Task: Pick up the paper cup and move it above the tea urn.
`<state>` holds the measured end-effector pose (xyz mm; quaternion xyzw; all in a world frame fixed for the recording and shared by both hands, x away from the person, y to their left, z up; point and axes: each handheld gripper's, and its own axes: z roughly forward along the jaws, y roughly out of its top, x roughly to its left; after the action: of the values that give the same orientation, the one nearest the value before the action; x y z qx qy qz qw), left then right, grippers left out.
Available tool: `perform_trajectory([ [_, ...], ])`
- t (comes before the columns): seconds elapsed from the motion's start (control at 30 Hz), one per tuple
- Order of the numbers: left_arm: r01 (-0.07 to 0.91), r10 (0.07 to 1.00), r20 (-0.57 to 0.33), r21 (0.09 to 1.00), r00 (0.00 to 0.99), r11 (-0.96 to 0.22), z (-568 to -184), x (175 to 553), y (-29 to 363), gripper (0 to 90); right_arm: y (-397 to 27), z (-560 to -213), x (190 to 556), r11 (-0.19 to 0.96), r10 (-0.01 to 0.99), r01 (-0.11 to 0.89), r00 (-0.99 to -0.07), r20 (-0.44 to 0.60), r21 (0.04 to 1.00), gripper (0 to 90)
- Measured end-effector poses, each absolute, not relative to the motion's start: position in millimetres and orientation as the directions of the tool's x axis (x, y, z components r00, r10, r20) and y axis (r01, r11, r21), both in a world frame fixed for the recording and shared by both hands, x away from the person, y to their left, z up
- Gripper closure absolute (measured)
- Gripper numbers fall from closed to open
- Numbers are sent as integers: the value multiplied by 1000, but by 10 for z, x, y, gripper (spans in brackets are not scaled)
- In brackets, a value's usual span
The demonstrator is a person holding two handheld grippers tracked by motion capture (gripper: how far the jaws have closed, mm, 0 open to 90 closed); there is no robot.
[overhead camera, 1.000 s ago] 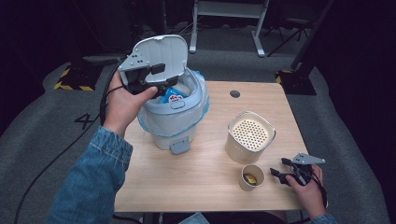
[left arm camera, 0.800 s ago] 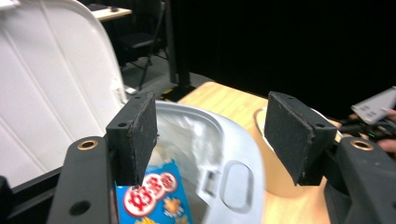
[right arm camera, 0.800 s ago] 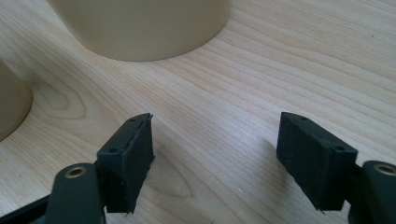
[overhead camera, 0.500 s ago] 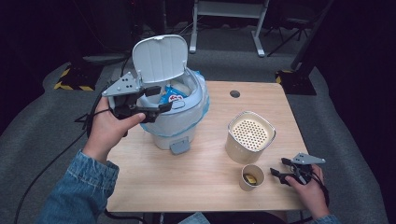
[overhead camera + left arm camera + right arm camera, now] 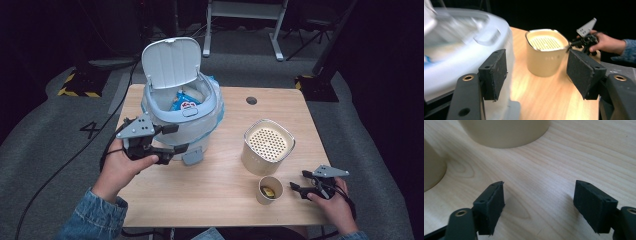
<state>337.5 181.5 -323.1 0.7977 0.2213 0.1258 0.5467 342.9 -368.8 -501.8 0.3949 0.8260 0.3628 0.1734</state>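
Two steps apparent: bin lid (image 5: 171, 62) already up; paper cup (image 5: 269, 189) not yet gripped. Left tool (image 5: 167, 141) wide, empty; right tool (image 5: 298, 181) part-open, opening, empty beside cup.

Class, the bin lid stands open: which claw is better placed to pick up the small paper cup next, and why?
Right. The right claw rests open just beside the paper cup; the left claw is across the table by the bin.
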Motion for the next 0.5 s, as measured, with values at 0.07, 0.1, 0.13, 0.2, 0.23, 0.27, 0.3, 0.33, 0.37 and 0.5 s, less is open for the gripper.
perform_trajectory([
  [0.07, 221, 493, -35, 920, 869, -324, -3341, 3344, 1795, 324, -3689, -5002, 3411, 437, 770, 531, -638, 4, 726, 256],
  [0.1, 224, 494, -31, 915, 869, -337, -3394, 3331, 1787, 323, -3687, -4998, 3401, 442, 765, 530, -644, 5, 724, 262],
  [0.13, 230, 495, -31, 909, 868, -348, -3446, 3317, 1778, 321, -3683, -4995, 3391, 448, 759, 526, -651, 3, 723, 273],
  [0.2, 231, 493, -16, 896, 870, -379, -3538, 3289, 1775, 320, -3674, -4980, 3368, 457, 751, 517, -660, -4, 723, 283],
  [0.23, 233, 491, -16, 894, 871, -384, -3584, 3277, 1782, 319, -3671, -4970, 3359, 461, 750, 515, -662, -7, 722, 284],
  [0.27, 240, 490, -24, 892, 871, -383, -3634, 3267, 1789, 318, -3665, -4960, 3350, 464, 747, 516, -665, -5, 720, 286],
  [0.3, 245, 494, -25, 889, 869, -386, -3687, 3260, 1797, 318, -3661, -4950, 3341, 469, 743, 515, -669, -6, 718, 289],
  [0.33, 248, 503, -23, 889, 864, -386, -3743, 3254, 1803, 318, -3655, -4940, 3329, 472, 740, 514, -673, -5, 716, 292],
  [0.37, 256, 511, -25, 886, 859, -387, -3802, 3250, 1807, 317, -3649, -4931, 3315, 474, 736, 514, -677, -2, 715, 294],
  [0.5, 287, 534, -41, 877, 845, -386, -4040, 3236, 1818, 316, -3631, -4912, 3274, 483, 724, 509, -690, 2, 713, 295],
])
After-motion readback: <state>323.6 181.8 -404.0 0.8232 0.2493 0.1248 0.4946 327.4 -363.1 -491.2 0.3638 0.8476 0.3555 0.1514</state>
